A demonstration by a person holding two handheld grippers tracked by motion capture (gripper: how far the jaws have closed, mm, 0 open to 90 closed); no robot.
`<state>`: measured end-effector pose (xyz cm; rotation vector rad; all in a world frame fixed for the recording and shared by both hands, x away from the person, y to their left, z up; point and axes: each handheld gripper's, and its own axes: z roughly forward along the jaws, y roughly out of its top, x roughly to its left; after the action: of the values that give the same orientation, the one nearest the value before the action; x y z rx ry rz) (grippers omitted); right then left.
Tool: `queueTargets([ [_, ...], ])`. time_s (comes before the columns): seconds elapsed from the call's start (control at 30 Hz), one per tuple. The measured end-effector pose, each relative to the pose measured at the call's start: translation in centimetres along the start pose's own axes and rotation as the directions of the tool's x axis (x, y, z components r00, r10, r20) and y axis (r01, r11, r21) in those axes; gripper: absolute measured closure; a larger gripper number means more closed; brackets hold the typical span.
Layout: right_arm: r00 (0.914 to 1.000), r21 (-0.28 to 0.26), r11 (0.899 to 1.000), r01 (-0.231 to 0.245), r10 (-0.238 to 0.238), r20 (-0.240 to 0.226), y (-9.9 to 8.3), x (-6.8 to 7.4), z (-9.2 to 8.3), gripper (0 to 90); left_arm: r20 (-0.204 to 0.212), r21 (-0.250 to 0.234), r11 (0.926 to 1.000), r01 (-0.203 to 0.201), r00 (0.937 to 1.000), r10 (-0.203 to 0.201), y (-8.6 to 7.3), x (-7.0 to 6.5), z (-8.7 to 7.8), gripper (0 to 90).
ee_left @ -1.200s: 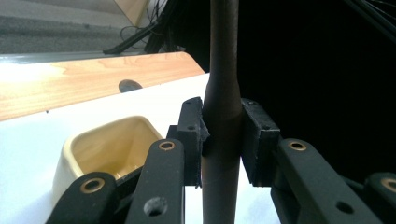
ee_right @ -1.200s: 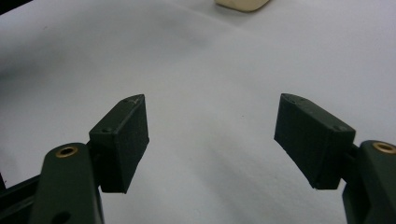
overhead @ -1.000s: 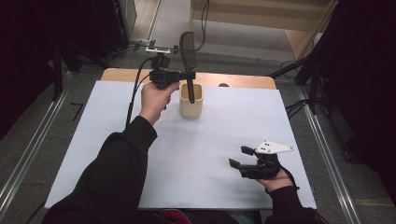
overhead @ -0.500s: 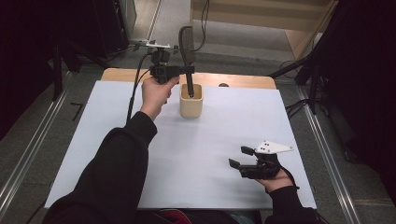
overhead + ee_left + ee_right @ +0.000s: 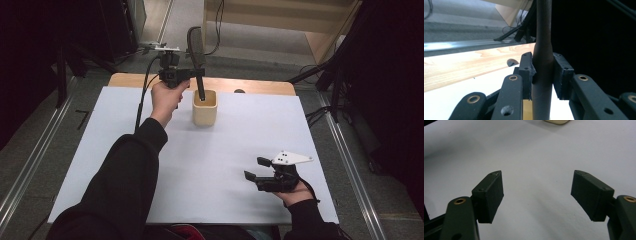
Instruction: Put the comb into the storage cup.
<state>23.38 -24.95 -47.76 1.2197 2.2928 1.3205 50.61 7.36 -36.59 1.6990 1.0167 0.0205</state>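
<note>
A beige cup point(image 5: 205, 110) stands at the far middle of the white table top point(image 5: 240, 135). A long dark utensil point(image 5: 196, 47) stands nearly upright, its broad end up and its lower end inside the cup's mouth. My left gripper point(image 5: 197, 74) is shut on its shaft just above the cup. The left gripper view shows both pads pressed against the utensil's shaft point(image 5: 543, 50), with the left gripper point(image 5: 542, 67) around it and a strip of the cup point(image 5: 527, 110) below. My right gripper point(image 5: 252, 168) rests near the front right, open and holding nothing; its jaws stand wide in the right gripper view point(image 5: 537, 185).
A wooden strip point(image 5: 250, 86) runs along the table's far edge with a small dark knob point(image 5: 239, 91) on it. Metal rails point(image 5: 350, 165) flank both sides. The cup's base point(image 5: 556, 122) shows far off in the right gripper view. A cable point(image 5: 141, 100) trails from the left gripper.
My left hand has lifted the utensil, so more of it stands above the cup and its broad end now shows high. The right gripper has stayed still.
</note>
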Motion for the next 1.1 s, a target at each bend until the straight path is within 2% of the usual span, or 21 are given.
queueTargets([
  [0.63, 1.0000, -0.012, 1.000, 0.004, -0.004, -0.003, 0.1, -0.1, 0.1, 24.2, -0.019, -0.003, 0.9999, -0.015, 0.9997, 0.015, -0.5, 0.4, 0.6, 72.5],
  [1.1, 0.9999, -0.011, 1.000, 0.011, -0.011, -0.005, 0.1, -0.1, 0.1, 24.2, -0.026, 0.016, 0.9996, -0.023, 0.9994, 0.024, -1.2, 0.9, 1.2, 72.5],
])
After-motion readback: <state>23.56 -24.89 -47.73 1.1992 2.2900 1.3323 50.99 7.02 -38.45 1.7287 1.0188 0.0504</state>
